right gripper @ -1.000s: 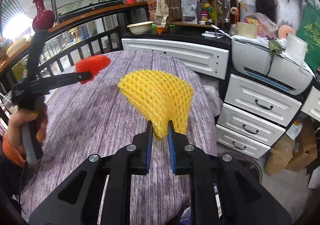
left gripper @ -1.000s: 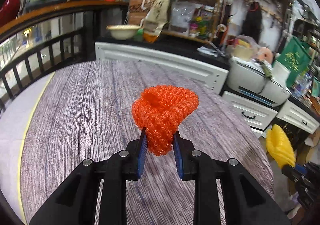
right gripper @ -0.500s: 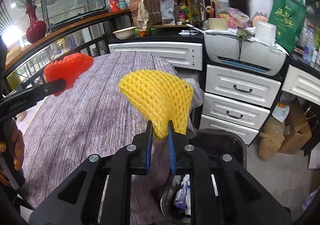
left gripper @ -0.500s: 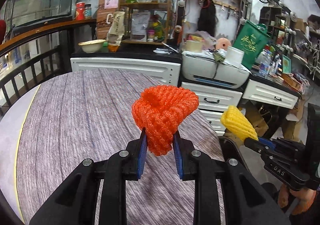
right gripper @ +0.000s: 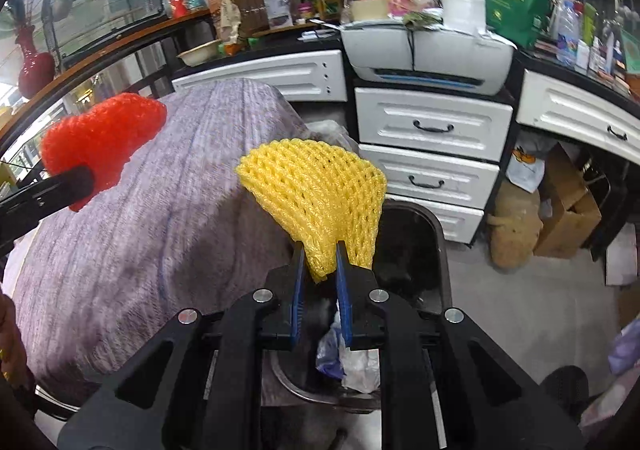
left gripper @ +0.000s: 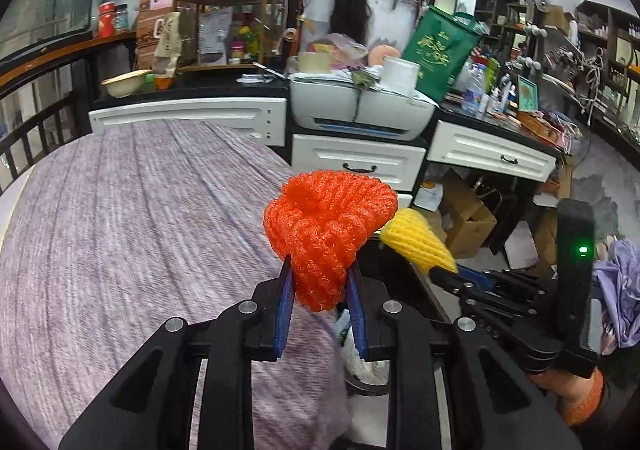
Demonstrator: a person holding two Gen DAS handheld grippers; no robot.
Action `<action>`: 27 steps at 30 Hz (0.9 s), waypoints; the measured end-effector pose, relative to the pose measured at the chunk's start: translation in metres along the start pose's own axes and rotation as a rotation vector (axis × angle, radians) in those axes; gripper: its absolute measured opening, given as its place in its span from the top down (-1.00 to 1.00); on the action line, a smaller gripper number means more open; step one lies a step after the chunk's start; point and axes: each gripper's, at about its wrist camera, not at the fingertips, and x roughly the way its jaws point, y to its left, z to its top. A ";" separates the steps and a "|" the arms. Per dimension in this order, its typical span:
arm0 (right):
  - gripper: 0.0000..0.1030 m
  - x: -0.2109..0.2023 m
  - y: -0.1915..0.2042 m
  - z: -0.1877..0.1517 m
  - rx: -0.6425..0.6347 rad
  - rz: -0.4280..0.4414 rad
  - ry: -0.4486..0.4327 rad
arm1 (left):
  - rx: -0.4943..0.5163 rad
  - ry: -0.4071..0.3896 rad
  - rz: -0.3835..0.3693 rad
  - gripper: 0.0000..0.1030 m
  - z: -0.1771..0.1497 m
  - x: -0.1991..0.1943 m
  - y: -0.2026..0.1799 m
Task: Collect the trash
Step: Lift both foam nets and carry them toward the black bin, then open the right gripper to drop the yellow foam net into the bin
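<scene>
My left gripper is shut on a crumpled orange foam net, held over the right edge of the grey wood-grain table. My right gripper is shut on a fan-shaped yellow foam net, which hangs over a dark trash bin beside the table. The bin holds crumpled plastic waste. In the right wrist view the orange net shows at the left, above the table. In the left wrist view the yellow net shows to the right, just behind the orange one.
White drawers and a printer stand behind the bin. Cardboard boxes and a brown sack lie on the floor at the right. A cluttered shelf and a railing lie beyond the table.
Both grippers have swung right, off the table's middle toward its right edge. The bin has come into view under the yellow net. Both nets stay gripped.
</scene>
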 end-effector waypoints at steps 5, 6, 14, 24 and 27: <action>0.70 0.024 -0.018 -0.013 0.032 -0.027 0.048 | 0.024 0.025 -0.024 0.52 -0.005 0.011 -0.019; 0.70 0.032 -0.021 -0.015 0.038 -0.036 0.061 | 0.026 0.029 -0.027 0.52 -0.006 0.012 -0.021; 0.70 0.080 -0.033 -0.036 0.062 -0.066 0.157 | 0.056 0.071 -0.028 0.52 -0.014 0.032 -0.040; -0.21 0.114 -0.047 -0.052 0.138 -0.094 0.241 | 0.101 0.131 -0.037 0.52 -0.023 0.055 -0.055; -0.23 0.109 -0.048 -0.054 0.125 -0.110 0.237 | 0.113 0.144 -0.038 0.52 -0.026 0.061 -0.058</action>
